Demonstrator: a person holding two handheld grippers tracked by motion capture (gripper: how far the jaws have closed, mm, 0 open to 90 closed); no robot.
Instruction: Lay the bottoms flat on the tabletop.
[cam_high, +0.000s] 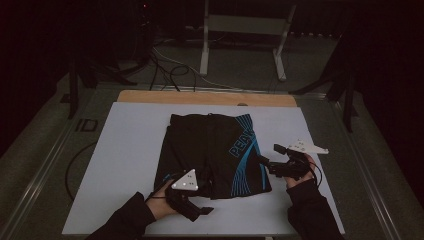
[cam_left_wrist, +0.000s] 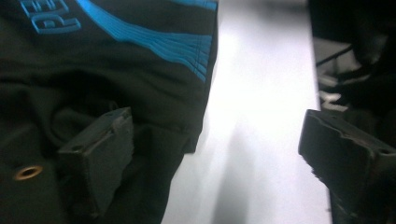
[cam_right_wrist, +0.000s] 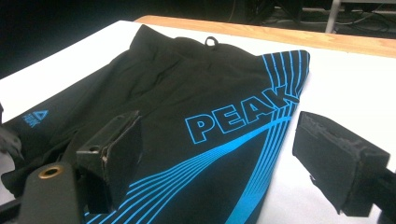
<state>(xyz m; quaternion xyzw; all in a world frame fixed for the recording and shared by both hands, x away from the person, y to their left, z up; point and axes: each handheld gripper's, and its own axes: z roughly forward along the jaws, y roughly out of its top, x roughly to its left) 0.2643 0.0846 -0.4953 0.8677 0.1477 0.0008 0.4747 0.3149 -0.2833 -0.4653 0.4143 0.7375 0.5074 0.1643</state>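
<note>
The shorts (cam_high: 212, 152) lie flat in the middle of the white table (cam_high: 125, 150), black with blue stripes and the blue word PEAK down one leg (the leg on the person's right), waistband toward the far edge, where a strip of bare wood shows. A small loop sits at the waistband in the right gripper view.

The left gripper (cam_left_wrist: 212, 154) is at the near hem of the shorts, by the left leg. Its jaws stand wide apart with nothing pressed between them: one jaw is over the black cloth near the hem corner, the other over bare table beside it.

The right gripper (cam_right_wrist: 212, 163) is just beside the right leg's outer edge, pointing in at the shorts. Its jaws are also wide: one hangs over the striped cloth, the other over the white surface, and neither pinches the fabric.

Both hands come in from the near edge in dark sleeves (cam_high: 125, 220).
</note>
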